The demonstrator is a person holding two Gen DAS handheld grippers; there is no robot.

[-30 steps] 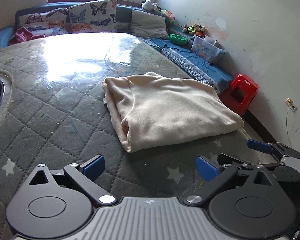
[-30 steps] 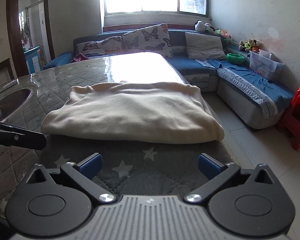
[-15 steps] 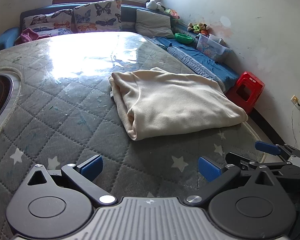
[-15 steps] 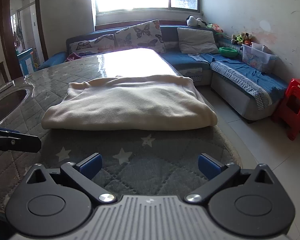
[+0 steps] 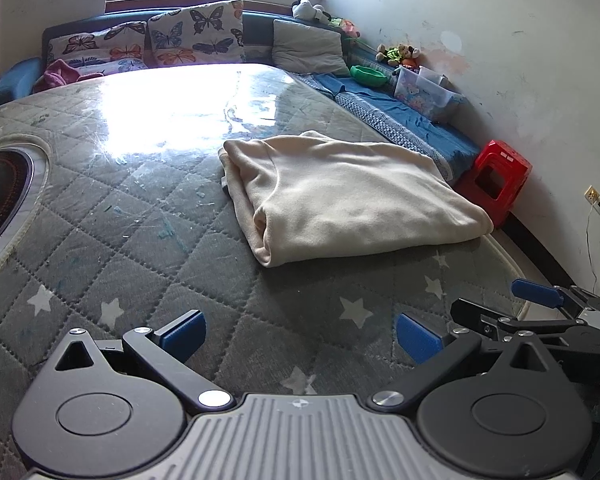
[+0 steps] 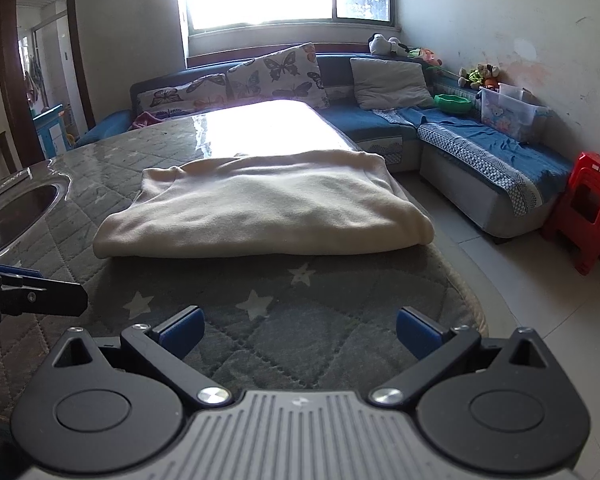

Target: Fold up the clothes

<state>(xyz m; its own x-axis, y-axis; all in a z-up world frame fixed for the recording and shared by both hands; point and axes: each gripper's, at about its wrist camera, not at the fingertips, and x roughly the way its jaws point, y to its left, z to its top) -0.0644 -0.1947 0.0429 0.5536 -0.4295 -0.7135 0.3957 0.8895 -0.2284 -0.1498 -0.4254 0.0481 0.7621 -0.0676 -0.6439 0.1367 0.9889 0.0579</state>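
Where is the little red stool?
The red plastic stool stands on the floor by the white wall, at the end of the blue sofa, right of the folded cream garment in both views.

You have one folded cream garment point(image 5: 348, 196) on one quilted table point(image 5: 148, 240), with two grippers near you. At the far side you can count two butterfly cushions point(image 6: 274, 74), one grey pillow point(image 6: 388, 80), one green bowl point(image 6: 452, 102), and one red stool point(image 6: 584, 208) on the right.
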